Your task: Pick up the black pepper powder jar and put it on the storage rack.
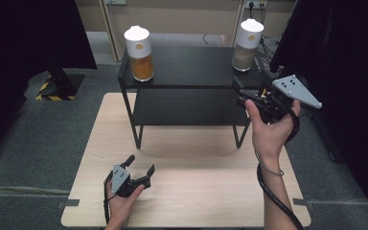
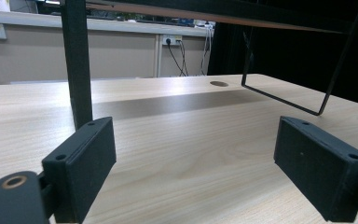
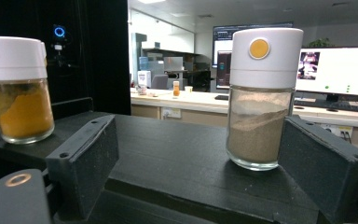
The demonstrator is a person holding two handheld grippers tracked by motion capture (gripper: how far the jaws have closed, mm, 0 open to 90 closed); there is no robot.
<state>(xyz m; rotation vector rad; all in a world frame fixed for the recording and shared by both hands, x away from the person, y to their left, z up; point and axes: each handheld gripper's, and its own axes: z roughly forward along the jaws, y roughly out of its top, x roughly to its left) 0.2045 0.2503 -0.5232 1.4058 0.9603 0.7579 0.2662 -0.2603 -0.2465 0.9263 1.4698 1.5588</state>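
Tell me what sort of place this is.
Probably an office turned test lab: computer monitors on desks behind, a black curtain around a wooden table, and wall sockets.

A pale wooden table (image 1: 187, 191) stands on grey carpet (image 1: 38, 139). Black curtains (image 1: 24, 38) hang at the left and right of the high view. At the left, a black stand foot (image 1: 60, 86) sits on a plate edged with yellow-black stripes. Behind runs a beige wall (image 1: 182, 17) with a socket (image 1: 252, 5) and dangling cables. In the left gripper view the same wall (image 2: 121, 53) shows a socket (image 2: 169, 40) with cables, and the table has a round hole (image 2: 219, 84). The right gripper view looks into a lit office: a long desk (image 3: 186, 100), monitors (image 3: 335, 70) glowing, a keyboard, a plant, ceiling light (image 3: 154, 1).
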